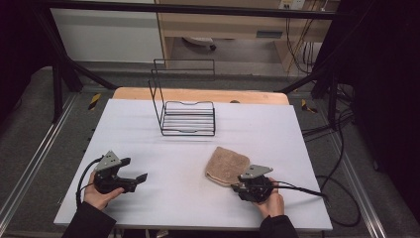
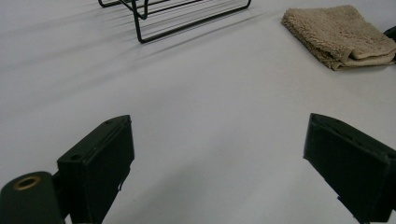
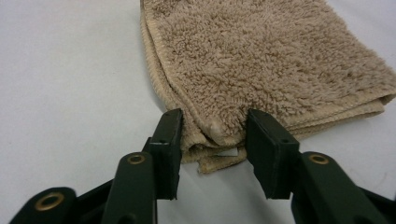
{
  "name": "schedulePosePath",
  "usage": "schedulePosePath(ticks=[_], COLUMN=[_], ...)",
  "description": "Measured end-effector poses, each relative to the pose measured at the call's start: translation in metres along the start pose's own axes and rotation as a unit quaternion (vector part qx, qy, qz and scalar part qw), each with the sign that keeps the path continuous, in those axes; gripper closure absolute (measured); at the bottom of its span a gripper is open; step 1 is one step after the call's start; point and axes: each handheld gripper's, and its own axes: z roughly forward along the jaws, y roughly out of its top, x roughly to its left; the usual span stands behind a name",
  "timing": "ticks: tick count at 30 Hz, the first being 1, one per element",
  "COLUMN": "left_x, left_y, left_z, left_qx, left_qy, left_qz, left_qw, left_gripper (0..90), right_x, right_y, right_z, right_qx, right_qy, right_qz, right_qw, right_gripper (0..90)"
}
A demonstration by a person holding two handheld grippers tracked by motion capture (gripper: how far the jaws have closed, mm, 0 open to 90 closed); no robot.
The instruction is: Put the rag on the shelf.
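Towel (image 3: 275, 60) corner pinched between right gripper (image 3: 212, 140) jaws; folded layers might slip loose. Left gripper (image 2: 219, 163) gapes, empty.

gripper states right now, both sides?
Left gripper: open, jaws wide apart over bare table, holding nothing.
Right gripper: closed on a corner of the folded tan towel.

We note a white table top (image 1: 277, 134) at centre frame, laid over a wooden board (image 1: 198, 94) whose edge shows at its far side. Grey floor (image 1: 29, 124) flanks it left and right. Black frame bars (image 1: 64, 59) cross the upper left. Wooden furniture (image 1: 223, 25) stands top centre; cables (image 1: 341, 148) trail right.
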Motion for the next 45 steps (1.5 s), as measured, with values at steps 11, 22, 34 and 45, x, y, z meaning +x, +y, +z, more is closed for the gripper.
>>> schedulePosePath(ticks=[11,22,34,45], left_x=[0.000,0.000,-0.001,-0.001], left_y=[0.000,0.000,0.000,0.000], left_z=[0.000,0.000,0.000,0.002], left_qx=[0.001,0.000,0.000,0.003], left_qy=[0.000,0.001,-0.001,-0.001], left_qz=[0.000,-0.002,-0.007,-0.007], left_qw=[1.0000,1.0000,1.0000,1.0000], left_gripper=[8.5,8.5,8.5,8.6], right_x=[-0.008,0.019,0.033,-0.008], right_y=[0.008,0.031,0.028,0.028], right_z=[0.000,0.005,0.004,-0.018], right_qx=[0.015,-0.029,0.011,-0.060], right_qy=[0.014,0.060,0.032,0.000], right_qz=[0.042,0.085,0.059,0.071], right_qw=[0.9989,0.9941,0.9977,0.9957], right_gripper=[81.1,82.3,80.9,46.4])
